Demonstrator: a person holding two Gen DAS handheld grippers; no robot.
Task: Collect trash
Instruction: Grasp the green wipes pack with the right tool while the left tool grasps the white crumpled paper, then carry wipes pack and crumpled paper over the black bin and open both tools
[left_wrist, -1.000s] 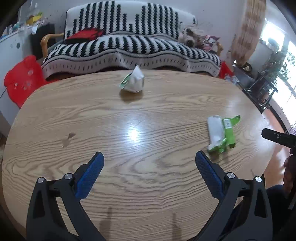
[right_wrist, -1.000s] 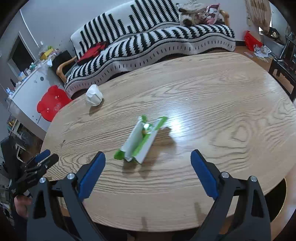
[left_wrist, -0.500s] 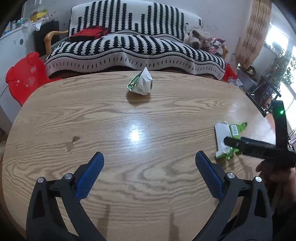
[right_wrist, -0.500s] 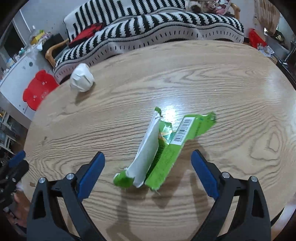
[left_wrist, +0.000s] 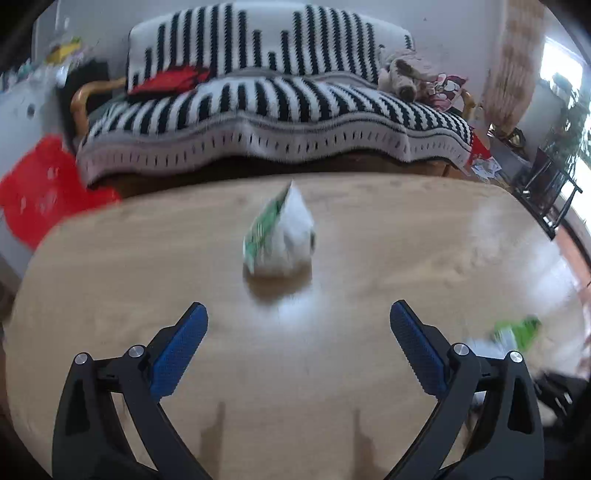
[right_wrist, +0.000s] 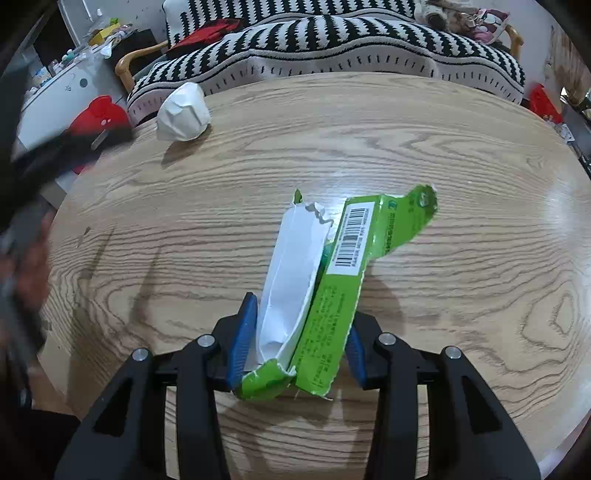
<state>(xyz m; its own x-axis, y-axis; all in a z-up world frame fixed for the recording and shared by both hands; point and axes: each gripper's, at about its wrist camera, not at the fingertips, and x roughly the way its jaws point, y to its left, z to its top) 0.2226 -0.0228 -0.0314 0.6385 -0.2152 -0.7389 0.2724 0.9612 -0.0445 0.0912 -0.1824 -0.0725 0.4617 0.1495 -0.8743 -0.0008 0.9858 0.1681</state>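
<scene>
Only from right wrist: right gripper (right_wrist: 297, 345) closing around torn wrapper (right_wrist: 332, 288); left gripper (left_wrist: 297, 332) wide

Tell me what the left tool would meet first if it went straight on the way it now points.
Most likely the crumpled white wrapper, which lies on the wooden table ahead of the open left tool, roughly centred between its fingers. The picture is blurred and depth is unclear, so it might touch the tabletop just before it.
</scene>
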